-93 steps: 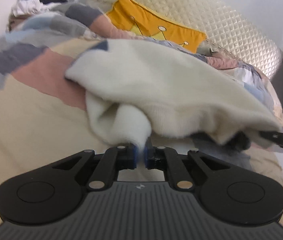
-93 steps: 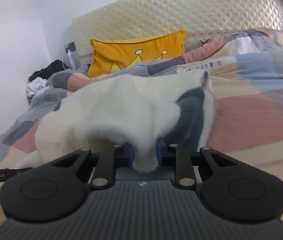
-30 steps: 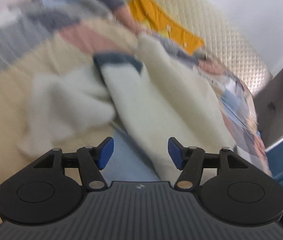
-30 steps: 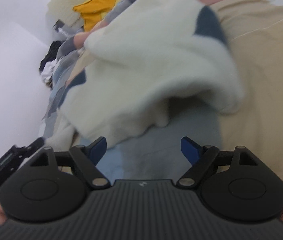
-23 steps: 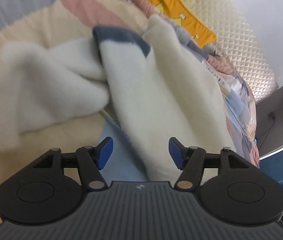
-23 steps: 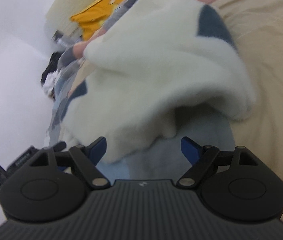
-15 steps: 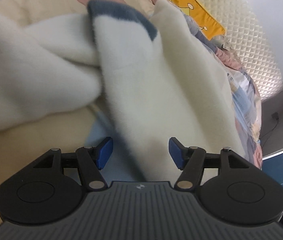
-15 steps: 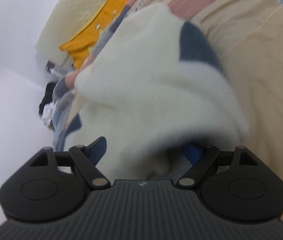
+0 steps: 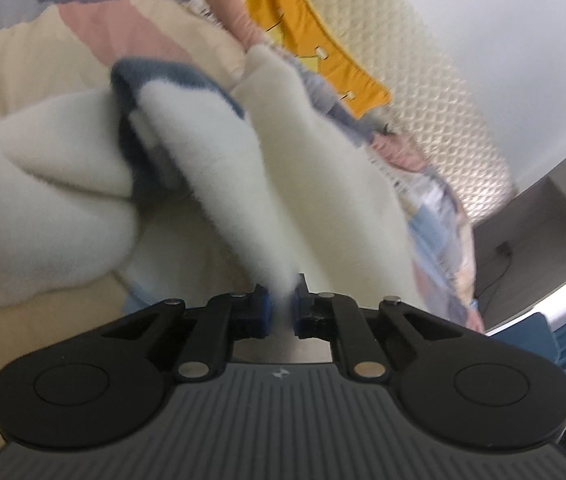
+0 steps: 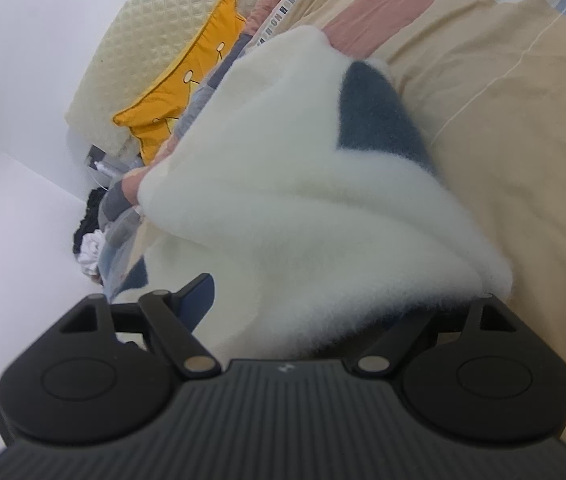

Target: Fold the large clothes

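A large cream fleece garment (image 9: 211, 152) with dark blue-grey trim lies bunched on the bed. In the left wrist view my left gripper (image 9: 281, 312) is shut on a fold of its near edge. In the right wrist view the same garment (image 10: 303, 208) fills the middle, with a dark patch (image 10: 375, 108) at its top right. My right gripper (image 10: 323, 304) is open, its jaws wide apart, and the garment's thick folded edge lies between them. Its right fingertip is hidden under the fleece.
The bed has a patchwork quilt (image 10: 523, 100) in beige, pink and blue. A yellow crown cushion (image 10: 187, 80) leans on the quilted headboard (image 9: 423, 80). Dark and white clothes (image 10: 89, 240) are piled by the wall. A grey cabinet (image 9: 531, 248) stands at the right.
Both grippers had let go of the garment and opened. Since then my left gripper has shut on a fold of it. My right gripper has moved in, still open around the edge.
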`<state>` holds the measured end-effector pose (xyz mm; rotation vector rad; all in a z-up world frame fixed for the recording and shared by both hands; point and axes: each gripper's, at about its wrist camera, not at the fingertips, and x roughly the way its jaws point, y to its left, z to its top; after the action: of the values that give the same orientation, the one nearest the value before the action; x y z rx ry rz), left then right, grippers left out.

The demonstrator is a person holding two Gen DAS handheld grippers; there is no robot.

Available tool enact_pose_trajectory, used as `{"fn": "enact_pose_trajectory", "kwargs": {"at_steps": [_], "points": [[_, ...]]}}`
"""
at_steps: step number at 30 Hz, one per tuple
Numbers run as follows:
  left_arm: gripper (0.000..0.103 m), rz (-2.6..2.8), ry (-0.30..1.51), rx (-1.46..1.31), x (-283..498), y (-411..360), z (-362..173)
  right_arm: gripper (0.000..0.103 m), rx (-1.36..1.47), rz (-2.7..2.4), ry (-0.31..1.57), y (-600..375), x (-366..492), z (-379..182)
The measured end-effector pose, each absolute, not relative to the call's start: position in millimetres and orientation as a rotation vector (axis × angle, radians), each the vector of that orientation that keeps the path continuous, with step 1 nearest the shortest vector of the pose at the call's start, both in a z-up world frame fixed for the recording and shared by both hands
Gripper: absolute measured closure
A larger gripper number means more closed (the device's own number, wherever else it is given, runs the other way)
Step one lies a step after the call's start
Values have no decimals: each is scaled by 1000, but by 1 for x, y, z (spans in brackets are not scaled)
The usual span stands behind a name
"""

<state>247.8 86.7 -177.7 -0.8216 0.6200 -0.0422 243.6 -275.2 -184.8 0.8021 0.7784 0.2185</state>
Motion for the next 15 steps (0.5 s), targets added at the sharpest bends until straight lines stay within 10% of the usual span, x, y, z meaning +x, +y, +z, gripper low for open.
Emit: {"fn": "enact_pose_trajectory", "kwargs": {"at_steps": [6, 10, 15], "points": [[92, 0, 585, -861, 213, 96, -163, 28, 870, 263, 764, -280, 233, -178], [93, 46, 575, -866, 186, 109, -152, 70, 866, 267, 788, -277, 228, -176], [93, 50, 579, -868, 163, 116, -142, 82, 834, 308, 790, -272, 216, -164]]}}
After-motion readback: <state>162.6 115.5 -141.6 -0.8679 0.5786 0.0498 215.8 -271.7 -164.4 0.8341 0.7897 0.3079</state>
